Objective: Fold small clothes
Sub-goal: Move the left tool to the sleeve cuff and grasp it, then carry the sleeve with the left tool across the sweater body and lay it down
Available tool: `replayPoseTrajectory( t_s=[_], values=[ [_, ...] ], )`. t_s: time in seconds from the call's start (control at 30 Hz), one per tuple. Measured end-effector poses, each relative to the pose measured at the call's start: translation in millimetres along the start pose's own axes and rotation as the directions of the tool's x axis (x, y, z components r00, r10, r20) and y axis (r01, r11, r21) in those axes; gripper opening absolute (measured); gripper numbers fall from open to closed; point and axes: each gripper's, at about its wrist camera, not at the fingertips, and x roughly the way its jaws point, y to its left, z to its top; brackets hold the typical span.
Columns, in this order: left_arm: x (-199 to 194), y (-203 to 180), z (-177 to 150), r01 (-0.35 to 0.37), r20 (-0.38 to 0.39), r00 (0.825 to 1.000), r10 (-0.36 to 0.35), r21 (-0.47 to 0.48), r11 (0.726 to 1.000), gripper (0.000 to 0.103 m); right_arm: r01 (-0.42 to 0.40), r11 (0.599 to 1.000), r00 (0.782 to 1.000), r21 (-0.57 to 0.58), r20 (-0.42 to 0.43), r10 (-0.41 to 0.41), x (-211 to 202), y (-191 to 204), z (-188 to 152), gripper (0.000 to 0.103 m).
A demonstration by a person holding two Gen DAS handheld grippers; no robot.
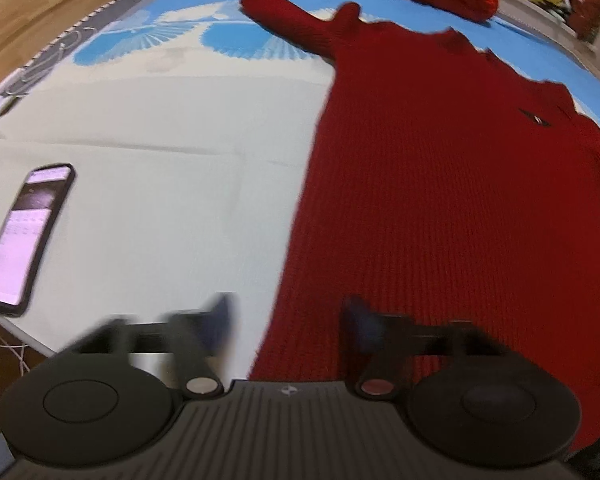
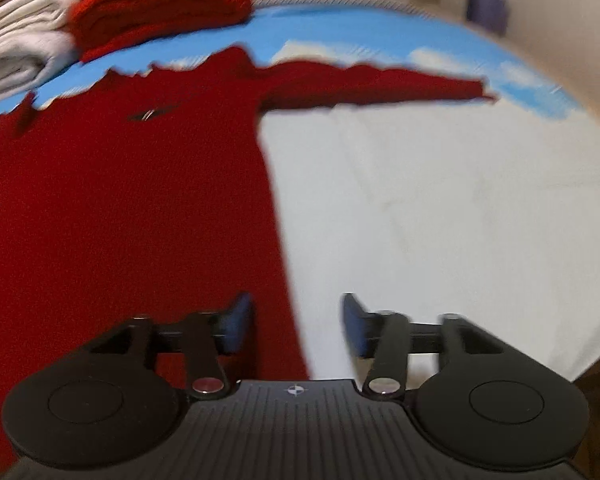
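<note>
A red sweater (image 1: 440, 184) is laid flat on the bed (image 1: 172, 184), on a sheet that is pale near the camera and blue with white shapes farther away. Both sleeves are stretched out to the sides; one sleeve (image 2: 380, 80) is seen clearly in the right wrist view.

The left tool (image 1: 286, 316) is held spread above the sweater's left lower edge, and nothing is pinched between its fingers. The right tool (image 2: 298, 320) is also held spread, above the sweater's right lower edge, with no cloth pressed.

A phone (image 1: 28, 232) with a lit screen is placed on the sheet, well apart from the sweater. A folded red garment (image 2: 160, 4) and pale folded bedding (image 2: 16, 52) are seen at the far end of the bed.
</note>
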Motion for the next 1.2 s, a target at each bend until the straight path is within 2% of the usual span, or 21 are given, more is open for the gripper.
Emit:
replayPoseTrajectory(
  t_s=[0.1,0.17,0.23,0.33,0.4,0.57,0.7,0.77,0.87,0.9,0.97,1.03,1.07,1.13,1.17,1.2],
  values=[
    [-7,6,22,-0.018,0.078,0.997,0.021,-0.040,0.999,0.092,-0.062,0.997,0.997,0.043,0.058,0.059,-11,3,9,0.070],
    [0,10,46,-0.048,0.085,0.995,0.052,-0.047,0.998,0.092,-0.091,0.994,0.993,0.055,0.084,0.086,-13,8,17,0.071],
    [7,17,75,-0.064,0.106,0.992,0.074,-0.095,0.993,0.092,-0.116,0.992,0.989,0.054,0.098,0.111,-14,16,27,0.071],
    [18,29,122,-0.021,0.151,0.987,0.052,-0.201,0.979,0.092,-0.168,0.985,0.981,0.041,0.104,0.163,-13,30,46,0.073],
    [33,36,153,0.020,0.177,0.984,0.035,-0.295,0.955,0.092,-0.210,0.977,0.974,0.038,0.099,0.205,-5,43,62,0.076],
    [93,48,212,0.124,0.187,0.982,-0.031,-0.510,0.851,0.092,-0.244,0.969,0.968,0.018,0.064,0.243,33,78,95,0.076],
    [145,58,247,0.179,0.193,0.979,-0.073,-0.619,0.764,0.092,-0.207,0.978,0.978,-0.015,0.023,0.208,68,98,100,0.076],
    [172,70,257,0.188,0.183,0.980,-0.083,-0.686,0.703,0.092,-0.200,0.980,0.980,-0.020,-0.023,0.199,77,99,99,0.075],
    [209,87,275,0.205,0.188,0.978,-0.091,-0.784,0.586,0.092,-0.212,0.977,0.977,-0.015,-0.022,0.212,78,98,101,0.075],
    [214,90,282,0.212,0.207,0.975,-0.075,-0.791,0.574,0.092,-0.216,0.976,0.976,-0.012,-0.020,0.216,77,98,102,0.075],
    [221,89,300,0.222,0.222,0.972,-0.073,-0.781,0.584,0.092,-0.232,0.973,0.973,-0.010,-0.020,0.232,75,100,104,0.075],
    [233,79,318,0.233,0.207,0.972,-0.114,-0.759,0.608,0.092,-0.251,0.968,0.968,-0.030,-0.020,0.250,72,103,105,0.075],
    [237,71,325,0.230,0.196,0.973,-0.125,-0.740,0.632,0.092,-0.253,0.967,0.968,-0.043,-0.019,0.252,71,105,105,0.075],
    [241,51,337,0.181,0.157,0.983,-0.099,-0.691,0.699,0.091,-0.246,0.967,0.969,-0.074,-0.023,0.245,72,109,107,0.075],
    [240,41,340,0.155,0.146,0.986,-0.077,-0.665,0.730,0.063,-0.245,0.966,0.970,-0.078,-0.022,0.244,71,110,108,0.075],
    [236,30,342,0.138,0.140,0.988,-0.063,-0.632,0.762,0.021,-0.248,0.965,0.969,-0.080,-0.022,0.247,70,110,108,0.075]
  ],
)
